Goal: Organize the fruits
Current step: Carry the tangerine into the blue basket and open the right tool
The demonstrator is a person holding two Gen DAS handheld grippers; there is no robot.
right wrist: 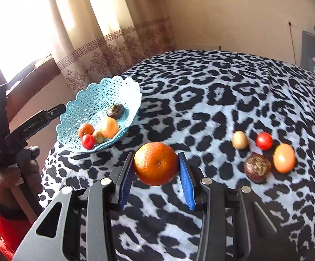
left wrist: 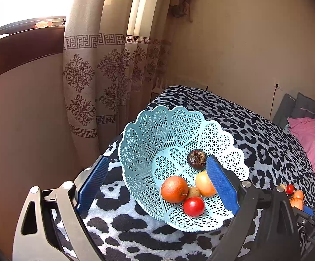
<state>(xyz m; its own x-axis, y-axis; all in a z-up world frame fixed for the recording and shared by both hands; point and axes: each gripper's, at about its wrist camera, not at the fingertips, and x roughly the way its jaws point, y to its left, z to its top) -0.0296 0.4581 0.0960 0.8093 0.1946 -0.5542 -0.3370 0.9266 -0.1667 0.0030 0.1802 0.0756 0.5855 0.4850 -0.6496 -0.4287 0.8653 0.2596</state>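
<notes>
Left wrist view, left gripper [left wrist: 157,180]: fingers spread wide and holding nothing; one blue pad sits outside the basket's near-left side, the other [left wrist: 220,184] over the basket's inside by the yellow fruit.
Left wrist view, basket [left wrist: 140,143]: pale blue plastic lattice with a scalloped rim, resting on the bed [left wrist: 255,130] and tipped toward the camera.
Left wrist view, contents: an orange [left wrist: 174,189], a red tomato-like fruit [left wrist: 193,206], a small kiwi [left wrist: 194,191], a yellow fruit [left wrist: 204,183] and a dark wrinkled fruit [left wrist: 197,159].

Right wrist view, right gripper [right wrist: 156,169]: fingers bracket a second orange [right wrist: 156,163]; the pads look just at its sides, yet whether they truly press it I cannot tell.
Right wrist view, location: this orange is over the leopard-print bed, right of the basket [right wrist: 87,104], not yet in it.
Right wrist view, look: round, deep orange, pitted rind, navel facing the camera.
Right wrist view, handling: probably firm, fairly heavy, slightly slick; best held across its widest middle.
Right wrist view, loose fruits: a kiwi [right wrist: 240,140], red fruit [right wrist: 264,141], yellow fruit [right wrist: 284,157] and wrinkled dark fruit [right wrist: 257,167] lie well to the right.
</notes>
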